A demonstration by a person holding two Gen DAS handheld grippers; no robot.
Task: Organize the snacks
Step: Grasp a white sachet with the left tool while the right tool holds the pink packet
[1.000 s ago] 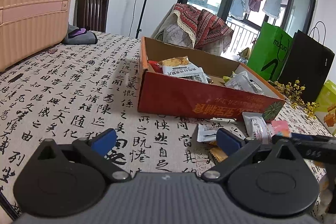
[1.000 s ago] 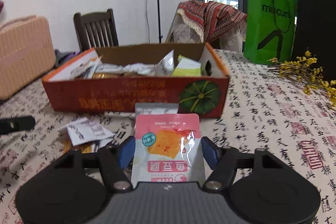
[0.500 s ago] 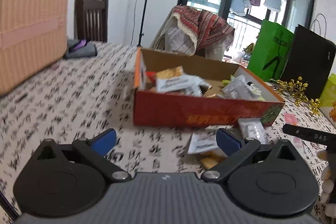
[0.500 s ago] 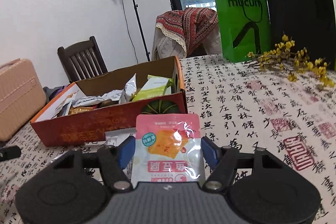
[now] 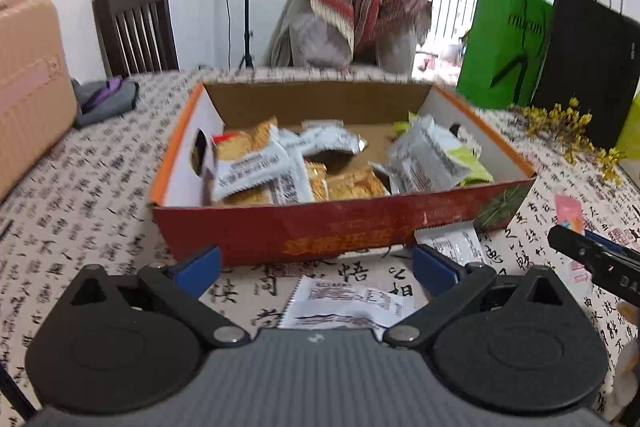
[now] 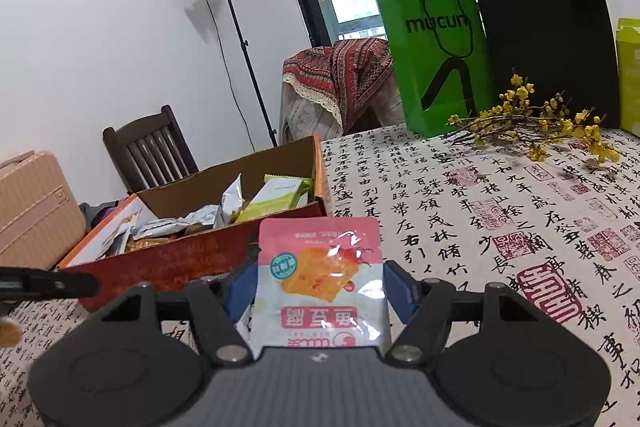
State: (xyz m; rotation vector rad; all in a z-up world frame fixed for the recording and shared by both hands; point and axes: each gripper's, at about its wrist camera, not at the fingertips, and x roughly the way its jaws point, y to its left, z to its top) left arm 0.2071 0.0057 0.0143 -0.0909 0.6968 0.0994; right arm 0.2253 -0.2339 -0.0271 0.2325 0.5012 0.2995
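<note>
Snacks in the box (image 5: 248,227) look blurred; left tongs (image 5: 316,263) gape empty, right tongs (image 6: 318,287) clamp a pink packet (image 6: 320,279).

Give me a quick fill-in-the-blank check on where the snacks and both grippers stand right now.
1. The right gripper is closed on a ____ snack packet.
2. The left gripper is open and holds ____.
3. Between the left gripper's fingers, a white packet lies flat on the ____.
4. Most snacks sit inside the red-orange cardboard ____.

Missing words: pink; nothing; tablecloth; box
</note>
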